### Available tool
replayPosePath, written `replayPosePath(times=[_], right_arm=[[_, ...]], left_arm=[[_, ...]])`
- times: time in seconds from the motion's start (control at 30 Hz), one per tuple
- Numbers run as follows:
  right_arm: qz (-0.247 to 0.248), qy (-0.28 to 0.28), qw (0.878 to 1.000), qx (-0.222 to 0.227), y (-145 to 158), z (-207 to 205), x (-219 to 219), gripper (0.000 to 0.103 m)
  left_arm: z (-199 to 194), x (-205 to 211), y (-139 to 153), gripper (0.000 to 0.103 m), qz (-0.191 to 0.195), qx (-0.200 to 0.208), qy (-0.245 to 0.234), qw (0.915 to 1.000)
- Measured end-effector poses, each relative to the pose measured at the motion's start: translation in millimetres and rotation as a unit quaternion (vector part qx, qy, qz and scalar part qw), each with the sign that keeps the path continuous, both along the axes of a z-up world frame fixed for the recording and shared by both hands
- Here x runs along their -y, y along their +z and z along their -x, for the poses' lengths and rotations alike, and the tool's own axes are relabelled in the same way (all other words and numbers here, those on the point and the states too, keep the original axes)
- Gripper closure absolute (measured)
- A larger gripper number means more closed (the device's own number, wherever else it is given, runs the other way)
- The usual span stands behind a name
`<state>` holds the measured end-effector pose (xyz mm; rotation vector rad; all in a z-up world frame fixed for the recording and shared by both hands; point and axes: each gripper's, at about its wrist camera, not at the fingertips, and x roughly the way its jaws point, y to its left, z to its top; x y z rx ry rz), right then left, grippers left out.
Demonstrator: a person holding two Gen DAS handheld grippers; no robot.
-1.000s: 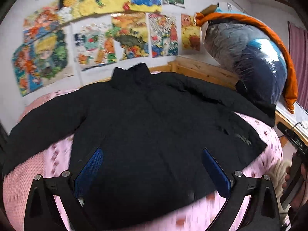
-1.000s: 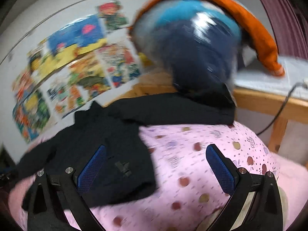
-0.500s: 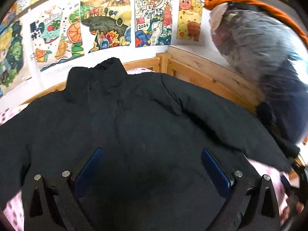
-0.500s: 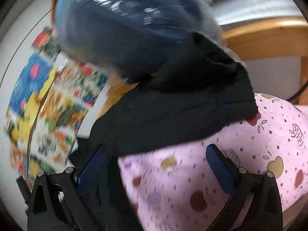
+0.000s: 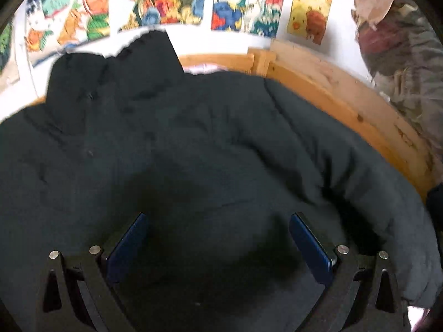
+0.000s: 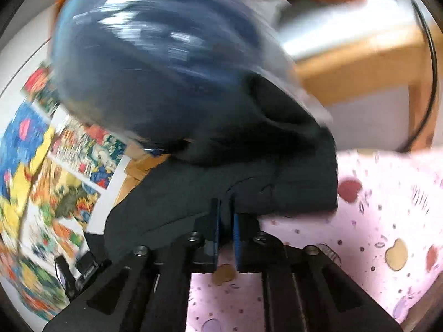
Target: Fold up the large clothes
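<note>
The big black padded jacket lies spread flat on the bed, over a pink spotted bedsheet, its stand-up collar toward twelve o'clock against the wall of colourful cartoon posters. No fold is visible in it yet, so by my reading the task is barely begun: only the first grab is made.

The right gripper has its blue pads pinched narrow on the edge of the jacket's sleeve end, which reaches out toward a shiny dark blue plastic-wrapped bundle beside the light wooden bed frame. The left gripper hangs wide apart above the jacket's chest, gripping nothing; whether it touches the cloth I cannot tell.

What looks left: bringing this sleeve in across the body, then the sleeve at nine o'clock, then folding the body itself into a compact stack.
</note>
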<state>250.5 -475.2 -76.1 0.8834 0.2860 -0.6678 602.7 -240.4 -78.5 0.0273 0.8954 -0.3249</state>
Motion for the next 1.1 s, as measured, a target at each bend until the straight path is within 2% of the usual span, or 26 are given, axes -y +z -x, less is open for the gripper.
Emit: replayPosePath(times=[0.07, 0.13, 0.17, 0.3, 0.47, 0.57, 0.6, 0.73, 0.77, 0.8, 0.87, 0.9, 0.97, 1.0, 1.07, 1.1], right_arm=[[0.074, 0.023, 0.997, -0.004, 30.1, -8.9, -15.3, 0.098], [0.13, 0.049, 0.99, -0.003, 59.9, -22.0, -27.3, 0.098], [0.166, 0.073, 0.983, -0.004, 78.4, -33.4, -37.3, 0.098], [0.252, 0.156, 0.955, 0.012, 129.8, -66.2, -69.1, 0.098], [0.341, 0.279, 0.897, 0.034, 183.7, -121.2, -128.7, 0.098], [0.387, 0.346, 0.854, 0.038, 198.4, -152.0, -181.0, 0.098], [0.402, 0.375, 0.835, 0.034, 199.3, -162.4, -203.5, 0.098], [0.421, 0.468, 0.777, 0.011, 177.9, -167.1, -271.5, 0.098], [0.425, 0.494, 0.759, -0.001, 169.4, -173.8, -291.4, 0.098], [0.427, 0.508, 0.748, -0.009, 160.5, -176.6, -302.3, 0.098], [0.436, 0.548, 0.713, -0.036, 139.5, -179.4, -335.9, 0.099], [0.439, 0.562, 0.7, -0.046, 130.2, -177.2, -347.8, 0.099], [0.442, 0.582, 0.679, -0.066, 107.7, -172.1, -365.4, 0.099], [0.439, 0.59, 0.673, -0.076, 99.7, -173.8, -373.5, 0.099], [0.424, 0.612, 0.66, -0.108, 77.0, -174.1, -383.7, 0.098], [0.418, 0.619, 0.654, -0.123, 67.8, -178.0, -390.2, 0.098]], left_arm=[[-5.0, 0.8, -11.9, 0.0, 0.003, -0.026, -0.01, 0.9996], [-6.8, -3.6, -14.6, 0.001, 0.018, -0.033, -0.015, 0.9992], [-5.7, -7.9, -11.0, 0.002, 0.031, -0.033, -0.018, 0.9988], [6.0, -36.3, 16.0, 0.002, 0.074, -0.026, -0.024, 0.9966], [36.6, -107.4, 62.8, 0.002, 0.129, -0.001, -0.026, 0.9913], [58.2, -164.8, 87.6, 0.002, 0.154, 0.014, -0.01, 0.9879], [67.4, -187.1, 94.3, 0.002, 0.16, 0.018, 0.0, 0.9869], [92.1, -264.9, 105.0, 0.002, 0.182, 0.02, 0.051, 0.9818], [99.0, -282.4, 104.8, 0.002, 0.192, 0.019, 0.06, 0.9795], [104.1, -295.9, 102.9, 0.002, 0.199, 0.018, 0.065, 0.9776], [118.4, -324.8, 97.5, 0.002, 0.224, 0.022, 0.075, 0.9714], [125.5, -337.3, 92.5, 0.002, 0.242, 0.021, 0.076, 0.9672], [132.3, -356.5, 81.5, 0.002, 0.291, 0.01, 0.074, 0.9538], [134.6, -368.1, 70.5, 0.002, 0.329, -0.002, 0.08, 0.941], [131.6, -378.3, 50.7, 0.002, 0.38, -0.028, 0.089, 0.9202], [129.3, -378.9, 41.9, 0.002, 0.394, -0.039, 0.096, 0.9132]])
